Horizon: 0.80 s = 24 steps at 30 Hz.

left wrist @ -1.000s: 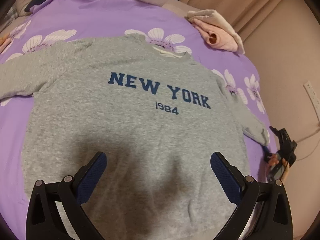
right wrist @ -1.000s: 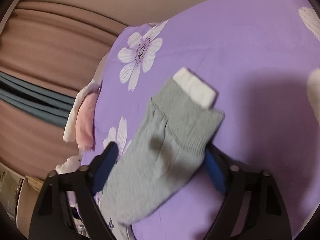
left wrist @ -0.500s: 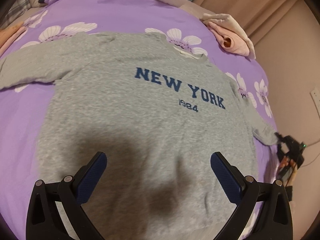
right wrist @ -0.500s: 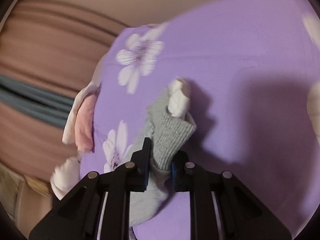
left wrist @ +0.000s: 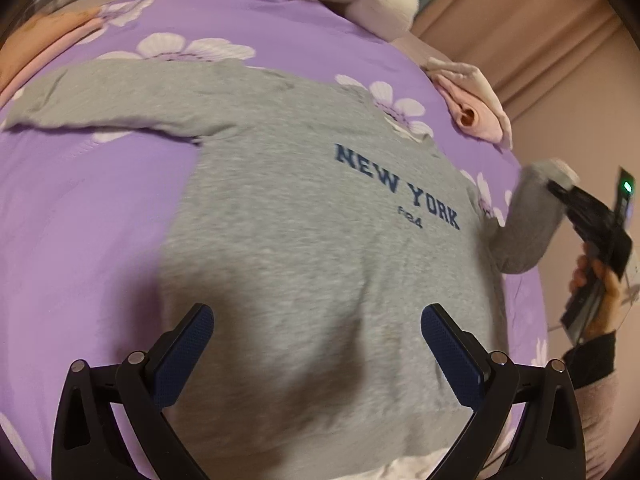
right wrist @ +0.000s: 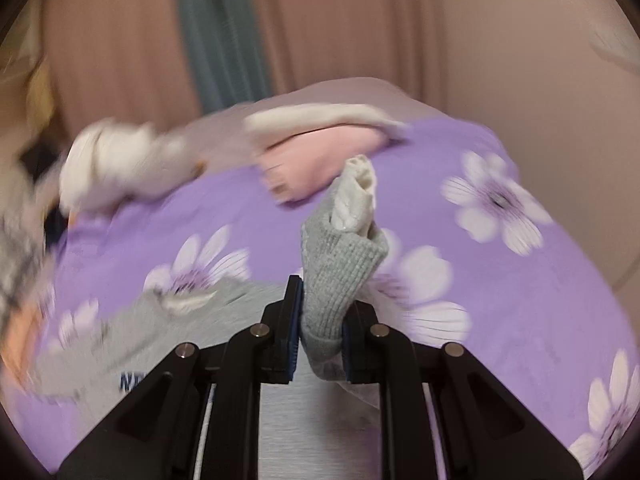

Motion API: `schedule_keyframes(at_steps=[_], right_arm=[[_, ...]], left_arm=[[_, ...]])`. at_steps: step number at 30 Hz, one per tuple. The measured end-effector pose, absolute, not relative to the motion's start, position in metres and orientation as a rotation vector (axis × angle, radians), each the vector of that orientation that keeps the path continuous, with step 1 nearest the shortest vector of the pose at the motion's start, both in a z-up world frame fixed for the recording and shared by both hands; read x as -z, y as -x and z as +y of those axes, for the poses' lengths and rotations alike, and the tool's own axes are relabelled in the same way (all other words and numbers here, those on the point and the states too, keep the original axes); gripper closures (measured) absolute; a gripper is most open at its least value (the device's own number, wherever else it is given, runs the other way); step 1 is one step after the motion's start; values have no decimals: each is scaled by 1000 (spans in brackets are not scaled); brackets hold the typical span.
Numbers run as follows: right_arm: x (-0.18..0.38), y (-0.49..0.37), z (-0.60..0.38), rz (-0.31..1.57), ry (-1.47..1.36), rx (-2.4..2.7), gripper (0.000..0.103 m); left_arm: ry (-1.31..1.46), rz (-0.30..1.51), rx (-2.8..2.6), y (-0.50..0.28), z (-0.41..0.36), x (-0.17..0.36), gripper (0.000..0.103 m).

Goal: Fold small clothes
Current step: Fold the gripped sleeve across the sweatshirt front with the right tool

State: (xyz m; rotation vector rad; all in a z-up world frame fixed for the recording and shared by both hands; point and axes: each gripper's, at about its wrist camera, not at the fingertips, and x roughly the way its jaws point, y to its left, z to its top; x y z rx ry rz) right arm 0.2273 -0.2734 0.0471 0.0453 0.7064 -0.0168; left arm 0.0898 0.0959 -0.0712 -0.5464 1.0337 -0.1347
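Grey sweatshirt [left wrist: 320,260] with "NEW YORK" lettering lies flat on a purple flowered bedspread [left wrist: 100,220], its hem just ahead of and beneath the left gripper [left wrist: 318,344], whose fingers are spread wide and grasp nothing. One sleeve [left wrist: 100,100] stretches out far ahead to that gripper's left. The right gripper [right wrist: 320,332] is clamped on the ribbed cuff [right wrist: 340,264] of the other sleeve, lifted off the bedspread, a white inner cuff [right wrist: 358,196] poking out beyond its fingertips. A pink folded garment [right wrist: 320,148] lies further ahead of the right gripper, near the curtain [right wrist: 220,32].
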Motion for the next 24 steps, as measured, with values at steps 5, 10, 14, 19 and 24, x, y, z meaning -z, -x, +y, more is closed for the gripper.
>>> schedule_keyframes(at_steps=[5,10,14,19,24], right_arm=[[15,-231,-178,798,238,-71,86],[81,-220,-124,849,557,-93,82],[91,-210,-127,901,596,-138,54],[54,-180,-145,869,416,-288,38],[18,-162,-220,809,-7,-322,35]], left_arm=[[572,1033,96,-81,117,77,0],[583,1031,76,-78,127,79,0],[591,1029,68,-80,130,83,0],[587,1040,96,-81,124,86,0],[531,993,164,-98,105,66,0]])
